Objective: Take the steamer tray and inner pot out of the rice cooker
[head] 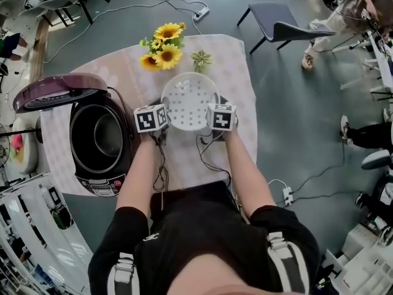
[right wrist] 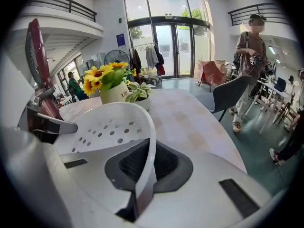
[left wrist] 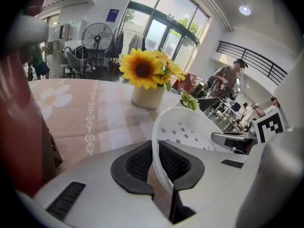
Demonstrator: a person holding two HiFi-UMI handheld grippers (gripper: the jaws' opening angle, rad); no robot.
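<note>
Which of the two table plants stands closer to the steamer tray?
The small green plant without blooms, right of the yellow sunflowers in the head view, just beyond the steamer tray.

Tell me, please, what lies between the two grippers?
The white steamer tray lies there, seen in the head view; the left gripper and right gripper each clamp its rim.
</note>
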